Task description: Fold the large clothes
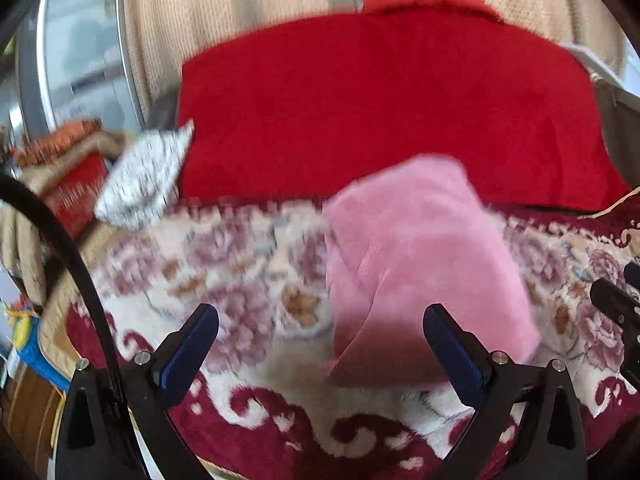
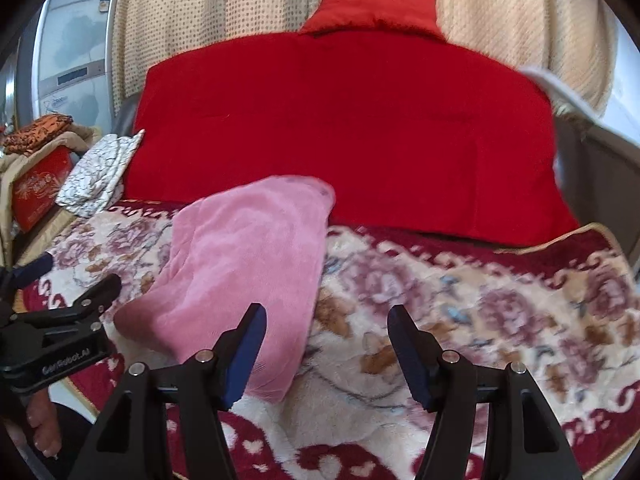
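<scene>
Left wrist view: the folded pink garment (image 1: 424, 264) was left on the blanket (image 1: 240, 256) toward its far edge, released; both grippers (image 1: 320, 344) (image 2: 324, 348) were held open, empty, presumably finished.

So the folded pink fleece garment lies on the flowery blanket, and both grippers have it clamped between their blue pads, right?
Not quite. The folded pink fleece garment does lie on the flowery blanket, but neither gripper clamps it. Both wrist views show the left gripper and right gripper open, blue pads apart with nothing pinched.
</scene>
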A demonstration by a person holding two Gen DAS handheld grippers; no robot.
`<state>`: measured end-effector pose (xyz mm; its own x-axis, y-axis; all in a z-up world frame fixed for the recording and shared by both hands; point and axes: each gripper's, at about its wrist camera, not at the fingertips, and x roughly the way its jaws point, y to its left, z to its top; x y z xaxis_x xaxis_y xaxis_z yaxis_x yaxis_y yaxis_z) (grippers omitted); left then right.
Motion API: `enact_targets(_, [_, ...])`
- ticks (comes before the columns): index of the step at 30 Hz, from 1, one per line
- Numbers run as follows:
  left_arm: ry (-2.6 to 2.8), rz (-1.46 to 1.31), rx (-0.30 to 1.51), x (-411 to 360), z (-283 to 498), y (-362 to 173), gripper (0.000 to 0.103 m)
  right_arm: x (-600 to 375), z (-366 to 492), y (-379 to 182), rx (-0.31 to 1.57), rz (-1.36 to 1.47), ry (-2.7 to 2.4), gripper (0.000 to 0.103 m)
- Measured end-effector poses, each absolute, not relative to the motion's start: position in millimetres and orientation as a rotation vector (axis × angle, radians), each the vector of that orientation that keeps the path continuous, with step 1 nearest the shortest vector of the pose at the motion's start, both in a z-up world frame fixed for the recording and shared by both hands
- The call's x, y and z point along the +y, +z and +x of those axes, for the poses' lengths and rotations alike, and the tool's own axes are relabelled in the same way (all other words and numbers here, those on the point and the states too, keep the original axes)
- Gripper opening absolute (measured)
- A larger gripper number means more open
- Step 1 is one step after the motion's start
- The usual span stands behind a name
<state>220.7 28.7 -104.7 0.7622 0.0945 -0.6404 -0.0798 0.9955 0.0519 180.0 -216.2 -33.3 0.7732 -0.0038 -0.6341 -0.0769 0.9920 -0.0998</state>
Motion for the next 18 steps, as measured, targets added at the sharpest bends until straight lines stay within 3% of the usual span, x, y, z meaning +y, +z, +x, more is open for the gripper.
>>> enact_targets(3, [0.113, -0.016, 0.841, 40, 246, -140, 0.102, -226, 205, -63, 0.791, -0.049, 0.071, 0.067])
enact_targets(9, [0.115, 0.000, 0.853, 41, 260, -164, 0.102, -229, 231, -116, 0.870, 0.104, 0.186, 0.067])
enact_targets(16, [0.060, -0.058, 0.902, 55, 271, -154, 0.103, -250, 238, -107, 0.898, 0.218, 0.332, 0.067])
enact_targets(17, [0.044, -0.081, 0.901, 58, 273, -151, 0.103, -258, 241, -101, 0.887, 0.265, 0.362, 0.071])
enact_targets(18, [0.012, -0.122, 0.897, 64, 276, -143, 0.103, -267, 244, -95, 0.869, 0.319, 0.380, 0.080])
